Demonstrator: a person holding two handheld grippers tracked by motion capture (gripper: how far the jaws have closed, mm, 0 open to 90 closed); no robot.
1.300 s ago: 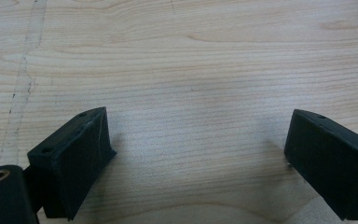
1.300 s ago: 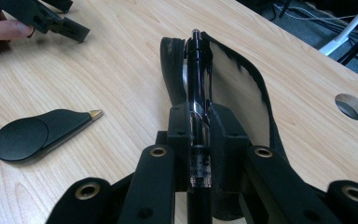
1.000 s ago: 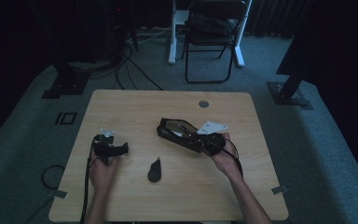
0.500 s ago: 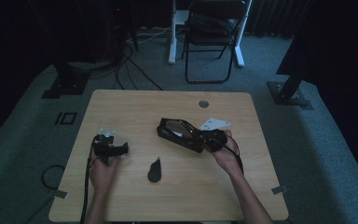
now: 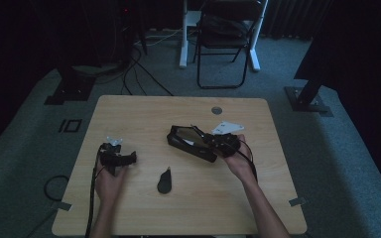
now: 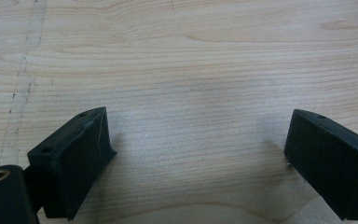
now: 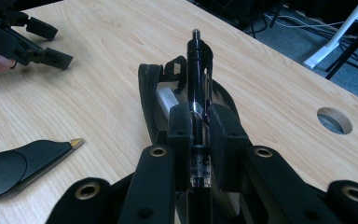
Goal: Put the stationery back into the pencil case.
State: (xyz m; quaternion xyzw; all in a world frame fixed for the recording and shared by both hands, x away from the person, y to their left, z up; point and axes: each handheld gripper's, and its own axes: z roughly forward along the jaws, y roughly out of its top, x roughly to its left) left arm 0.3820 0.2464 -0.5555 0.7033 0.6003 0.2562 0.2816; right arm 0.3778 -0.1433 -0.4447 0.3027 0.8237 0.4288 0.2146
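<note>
Left hand-held gripper [image 5: 115,157] rests released on bare tabletop [image 5: 144,116]. Flat black piece [image 5: 164,180] lies mid-table. Right hand-held gripper [image 7: 199,122] clenched mid-barrel on black pen [image 7: 199,65], above open case [image 5: 191,142]. Pen likely light, rigid, glossy, slip-prone; mid-barrel hold suits.

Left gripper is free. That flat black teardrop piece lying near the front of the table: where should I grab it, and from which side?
Probably grip the black teardrop piece across its narrow neck just behind the gold tip. It lies flat, so come straight down from above with the left gripper, whose jaws stand wide open, set across its width. The rounded end looks broader and harder to span.
</note>
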